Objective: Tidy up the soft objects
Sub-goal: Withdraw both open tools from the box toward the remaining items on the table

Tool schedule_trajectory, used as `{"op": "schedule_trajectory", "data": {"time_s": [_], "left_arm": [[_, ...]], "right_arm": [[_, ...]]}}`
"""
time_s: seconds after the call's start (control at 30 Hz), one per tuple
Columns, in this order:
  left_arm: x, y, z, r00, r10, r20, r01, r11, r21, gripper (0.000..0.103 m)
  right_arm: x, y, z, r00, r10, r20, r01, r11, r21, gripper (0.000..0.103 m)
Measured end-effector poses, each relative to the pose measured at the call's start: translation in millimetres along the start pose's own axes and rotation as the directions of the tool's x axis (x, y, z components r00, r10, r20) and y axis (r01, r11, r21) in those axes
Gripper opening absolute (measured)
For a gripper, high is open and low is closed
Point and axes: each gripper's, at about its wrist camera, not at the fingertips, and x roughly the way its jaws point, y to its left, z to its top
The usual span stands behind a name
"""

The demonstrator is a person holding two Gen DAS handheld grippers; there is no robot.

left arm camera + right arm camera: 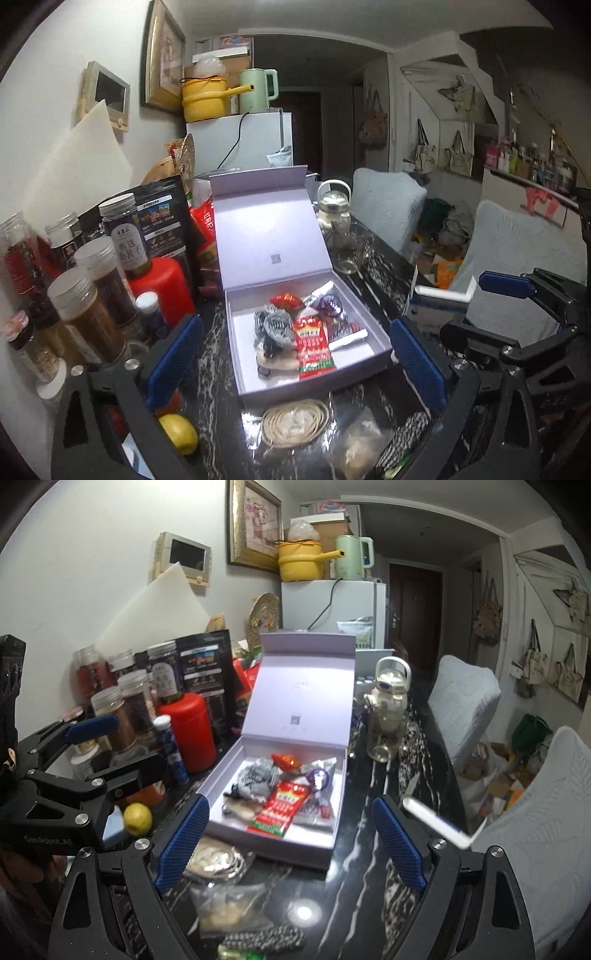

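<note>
A lilac box (251,380) (266,849) stands on the dark marble table with its lid up. Inside lie a black-and-white knit cloth (275,325) (258,775), a red packet (312,347) (284,808) and a purple-and-silver packet (328,304) (319,779). In front of the box sit a bagged coil of cord (295,424) (218,860), a clear bag of beige stuff (358,446) (229,908) and a black-and-white braided piece (406,435) (266,938). My left gripper (295,365) (118,749) is open and holds nothing. My right gripper (290,843) (491,310) is open and holds nothing too.
Several jars (88,317) and a red canister (162,291) (192,731) crowd the table's left side, with a lemon (179,434) (137,819) near them. A glass teapot (334,210) (389,698) stands behind the box. Two pale chairs (461,701) line the right edge.
</note>
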Motion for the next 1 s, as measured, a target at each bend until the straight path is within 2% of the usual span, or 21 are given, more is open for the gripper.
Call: {"op": "schedule_trajectory", "data": {"time_s": [0.27, 0.57, 1.0], "left_arm": [[-10, -5, -24, 0.999, -0.018, -0.032, 0.018, 1.000, 0.001, 0.103], [-1, -9, -57, 0.993, -0.050, -0.104, 0.046, 0.998, -0.038, 0.103], [17, -11, -104, 0.964, -0.102, -0.245, 0.079, 0.992, -0.100, 0.103]], "right_arm": [[-6, 5, -35, 0.999, 0.007, -0.043, -0.005, 0.999, 0.049, 0.091], [1, 1, -81, 0.993, 0.010, -0.118, 0.006, 0.991, 0.136, 0.091], [7, 5, -128, 0.978, -0.015, -0.210, 0.044, 0.990, 0.134, 0.091]]}}
